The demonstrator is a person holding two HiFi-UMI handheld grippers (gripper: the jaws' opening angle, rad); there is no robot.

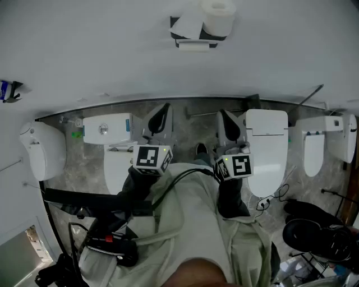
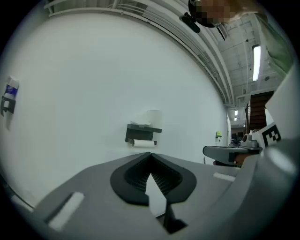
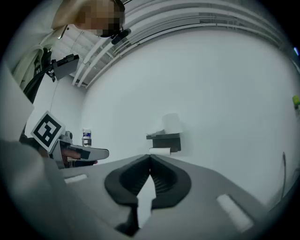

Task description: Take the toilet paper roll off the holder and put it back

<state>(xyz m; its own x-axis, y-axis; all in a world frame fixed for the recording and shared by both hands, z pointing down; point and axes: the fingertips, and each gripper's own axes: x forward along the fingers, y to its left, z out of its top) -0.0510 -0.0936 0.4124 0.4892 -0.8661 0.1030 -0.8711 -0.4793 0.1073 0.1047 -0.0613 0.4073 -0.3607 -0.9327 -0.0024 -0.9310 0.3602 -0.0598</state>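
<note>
Dark wall holder point(image 1: 192, 38): 1 upright toilet paper roll point(image 1: 217, 17) on its top shelf, loose paper sheet point(image 1: 187, 26) beside it, 1 lower roll point(image 1: 193, 47) mounted underneath.

Head view looks steeply down; both gripper views face the same wall holder point(image 2: 143, 133) from well back.

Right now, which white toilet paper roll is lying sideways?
The thin white roll hung under the dark wall shelf; the fat white roll stands upright on top.

Soft paper roll point(image 1: 217, 15), smooth matt wall point(image 1: 112, 50)
</note>
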